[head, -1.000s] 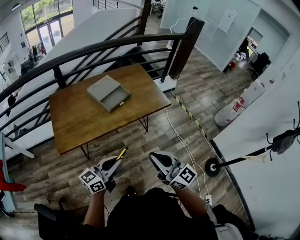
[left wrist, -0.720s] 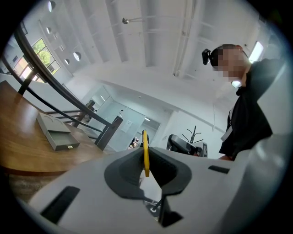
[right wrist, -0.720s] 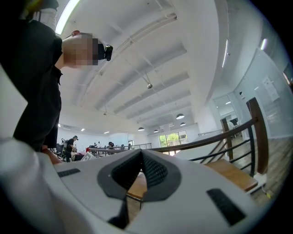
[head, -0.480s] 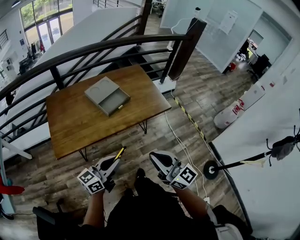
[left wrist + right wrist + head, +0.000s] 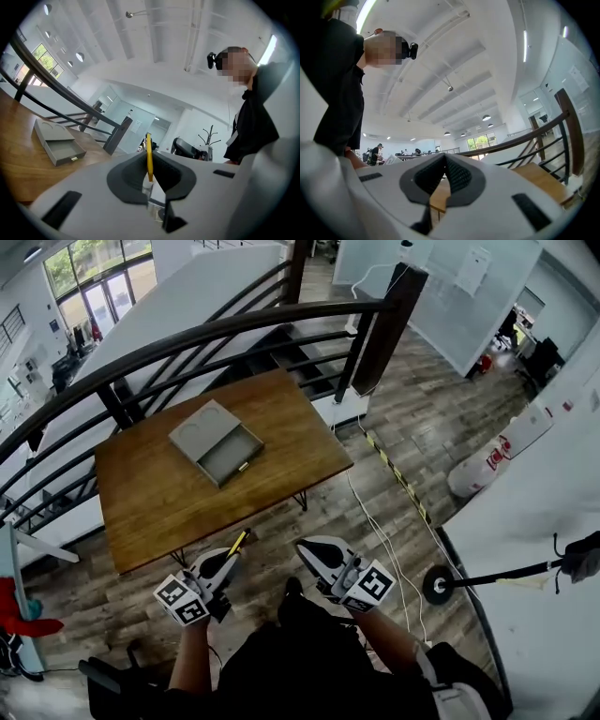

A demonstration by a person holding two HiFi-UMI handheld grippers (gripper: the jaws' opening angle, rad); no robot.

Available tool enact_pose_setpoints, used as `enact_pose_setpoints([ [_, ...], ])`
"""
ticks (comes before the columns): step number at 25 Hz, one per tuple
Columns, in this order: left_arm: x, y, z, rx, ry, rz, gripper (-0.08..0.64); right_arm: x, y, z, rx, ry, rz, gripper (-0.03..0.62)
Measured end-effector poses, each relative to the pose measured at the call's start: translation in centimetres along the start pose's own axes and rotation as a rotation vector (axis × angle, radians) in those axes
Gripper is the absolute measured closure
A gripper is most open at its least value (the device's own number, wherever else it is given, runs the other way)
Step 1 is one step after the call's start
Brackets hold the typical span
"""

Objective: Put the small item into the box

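Head view: the grey box [image 5: 217,440] lies open on the wooden table [image 5: 281,418], about the middle of the top. Both grippers are off the table, over the floor on the near side of its front edge. The left gripper [image 5: 228,559] is just short of that edge. A thin yellow stick [image 5: 242,542] juts from its tips and slants up towards the table without reaching it. The right gripper [image 5: 306,549] is also short of the front edge, below the table's right-hand corner, with nothing showing at its tips.

Left gripper view: the left gripper [image 5: 150,174] has its jaws closed on the yellow stick [image 5: 149,150]. The stick stands upright in the narrow slot between the dark pads [image 5: 129,176]. Its lower end is pinched there and its upper end rises clear above the jaw tips. The table [image 5: 23,164] fills the left side, with the box [image 5: 58,143] lying on it, well apart from the stick.

Right gripper view: the right gripper [image 5: 444,158] has its ribbed pads [image 5: 459,178] pressed together at the tips, with nothing between them. The table [image 5: 534,180] shows beyond the jaws, lower right.
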State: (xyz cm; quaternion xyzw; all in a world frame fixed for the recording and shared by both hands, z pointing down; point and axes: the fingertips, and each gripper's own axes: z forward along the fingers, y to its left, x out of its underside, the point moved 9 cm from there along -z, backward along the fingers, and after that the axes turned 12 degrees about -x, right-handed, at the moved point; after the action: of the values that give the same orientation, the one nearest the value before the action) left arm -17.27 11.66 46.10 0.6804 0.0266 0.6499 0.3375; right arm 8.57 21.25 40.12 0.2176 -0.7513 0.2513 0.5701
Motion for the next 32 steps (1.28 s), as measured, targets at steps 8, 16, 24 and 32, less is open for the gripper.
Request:
enact_pose_setpoints([
  [8, -2.8, 0.4, 6.5, -0.036, 0.000, 0.025, 0.523, -0.9, -9.0, -1.0, -0.020, 0.087, -0.024, 0.581],
  [16, -4.7, 1.4, 11.0, -0.076, -0.011, 0.022, 0.523, -1.7, -15.2, -1.3, -0.071, 0.036, -0.007, 0.581],
  [24, -6.0, 4.0, 13.2, -0.126, -0.040, 0.024, 0.523, -1.2, -20.0, -1.4, -0.067, 0.034, -0.006, 0.581],
  [32, -5.4, 8.7, 15.8, -0.120, -0.048, -0.058, 0.523, -0.4, -24.6, 0.9, 0.000, 0.086, 0.015, 0.581],
])
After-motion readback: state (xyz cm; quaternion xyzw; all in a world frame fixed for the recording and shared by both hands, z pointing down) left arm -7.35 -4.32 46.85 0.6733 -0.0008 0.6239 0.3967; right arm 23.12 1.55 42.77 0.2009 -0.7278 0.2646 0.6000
